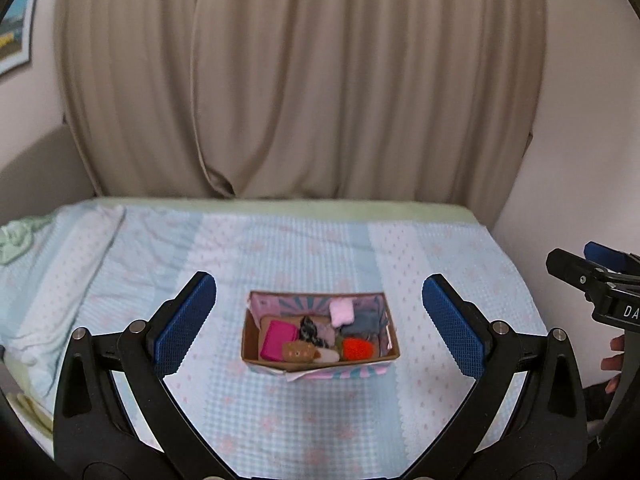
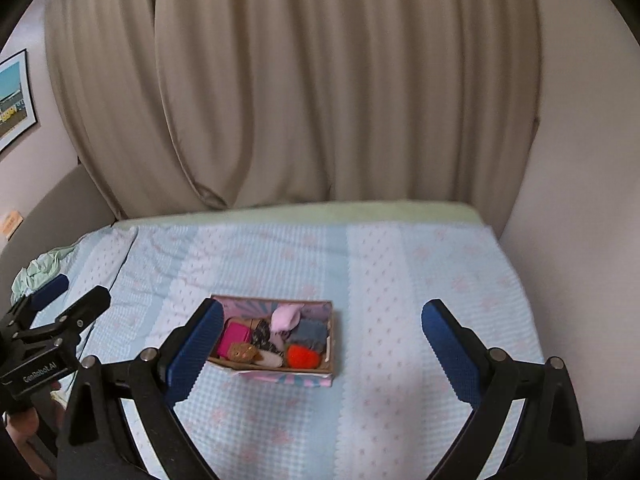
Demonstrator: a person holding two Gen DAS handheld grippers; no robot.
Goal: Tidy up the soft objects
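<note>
In the left wrist view the left gripper fills the bottom of the frame, its blue pads spread wide with nothing between them. In the right wrist view the right gripper sits the same way at the bottom, spread wide and empty.

Past the fingers, on the blue checked bedspread, stands a small cardboard box with a pink and blue printed outside. In the left view it sits at the centre of the frame, straight ahead between the pads. In the right view it lies left of centre, its left end hidden behind the left pad, so the left gripper seems the better lined up; which one is nearer I cannot tell. The box's long axis runs left to right across both frames.

The soft things are already inside it: a bright pink pouch at the left, a tan piece in front, an orange fluffy ball at the front right, a grey-blue cloth behind that, and a pale pink piece against the back wall. Nothing loose shows on the bedspread near the box, so the sorting looks close to done.

Farther back, a crumpled green cloth lies at the left edge, and beige curtains fill the top of the frame.
</note>
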